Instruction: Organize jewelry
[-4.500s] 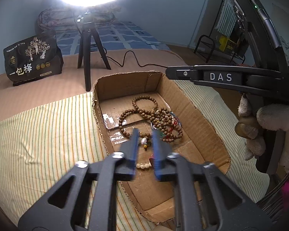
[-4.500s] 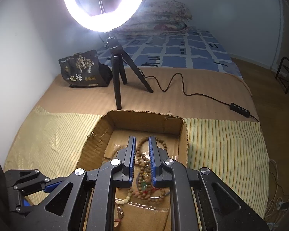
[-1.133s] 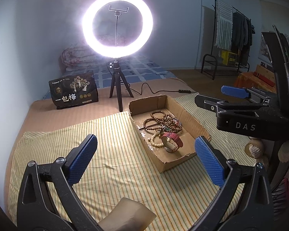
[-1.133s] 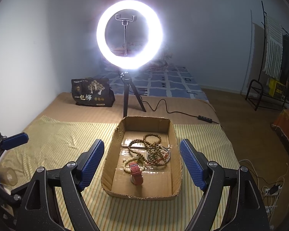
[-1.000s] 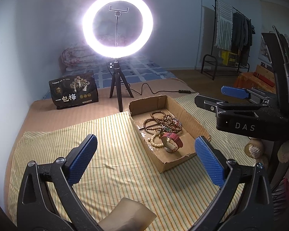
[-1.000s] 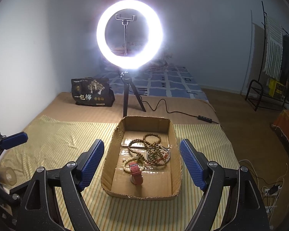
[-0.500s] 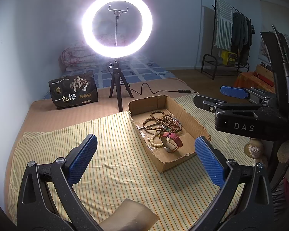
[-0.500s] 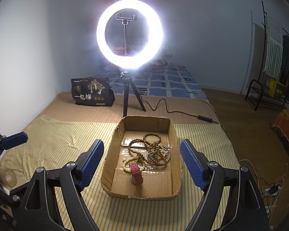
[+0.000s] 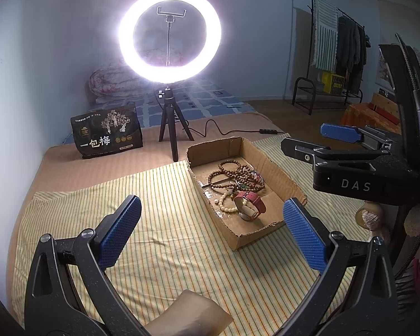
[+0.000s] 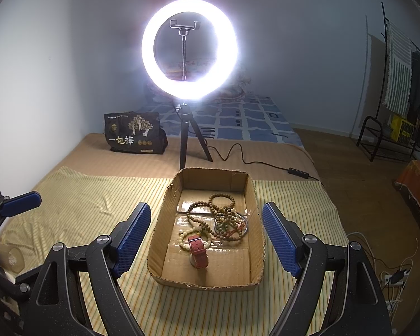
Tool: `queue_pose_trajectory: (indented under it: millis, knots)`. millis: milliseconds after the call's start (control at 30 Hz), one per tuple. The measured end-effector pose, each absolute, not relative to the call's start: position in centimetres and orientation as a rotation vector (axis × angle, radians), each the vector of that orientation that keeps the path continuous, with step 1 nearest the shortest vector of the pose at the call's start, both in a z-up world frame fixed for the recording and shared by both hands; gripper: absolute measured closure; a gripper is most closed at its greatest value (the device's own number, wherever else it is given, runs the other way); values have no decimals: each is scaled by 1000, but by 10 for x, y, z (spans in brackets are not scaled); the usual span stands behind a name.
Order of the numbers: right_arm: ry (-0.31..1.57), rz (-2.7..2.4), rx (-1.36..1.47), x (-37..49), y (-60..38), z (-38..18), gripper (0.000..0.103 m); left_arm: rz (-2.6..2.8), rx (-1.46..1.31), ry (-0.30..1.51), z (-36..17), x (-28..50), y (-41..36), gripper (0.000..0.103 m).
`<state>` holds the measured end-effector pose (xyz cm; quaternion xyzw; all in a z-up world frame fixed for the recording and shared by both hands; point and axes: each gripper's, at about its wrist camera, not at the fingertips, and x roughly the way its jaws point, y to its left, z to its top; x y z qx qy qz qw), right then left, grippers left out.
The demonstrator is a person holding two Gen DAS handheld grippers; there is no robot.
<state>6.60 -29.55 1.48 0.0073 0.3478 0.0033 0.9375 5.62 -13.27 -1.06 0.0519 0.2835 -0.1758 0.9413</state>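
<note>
A shallow cardboard box point(image 10: 254, 196) rests on a striped yellow cloth point(image 10: 92, 204) spread over a bed. Inside it lie the jewelry pieces: a tangle of brown wooden bead bracelets point(image 10: 224, 215) toward the far end, a pale cream bead bracelet point(image 10: 186, 235) at about 8 o'clock from that tangle, and a red-strapped watch point(image 10: 198, 254) standing on its edge nearest the camera, touching the cream beads.

The right claw point(image 10: 207, 238) hangs above the near end of the box with its blue-padded jaws spread wide, one on each side of the box, and nothing between the pads. The left claw point(image 9: 212, 235) is likewise wide open and empty, above the cloth with the box at its 1 o'clock; in that view the right claw's body, marked DAS, shows at 3 o'clock.

Beyond the box, at 12 o'clock, a lit ring light point(image 10: 189, 47) stands on a small black tripod point(image 10: 189, 137), its cable point(image 10: 254, 162) trailing to the right. A black printed bag point(image 10: 134, 135) sits at 10 o'clock near the wall. A clothes rack point(image 10: 400, 84) stands far off at 2 o'clock.
</note>
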Motion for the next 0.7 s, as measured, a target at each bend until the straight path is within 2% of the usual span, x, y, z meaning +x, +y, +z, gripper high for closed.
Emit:
queue_pose_trajectory:
  millis: [700]
  knots:
    - [724, 13, 3, 66, -293, 11, 21, -348, 115, 551, -12, 48, -128, 0]
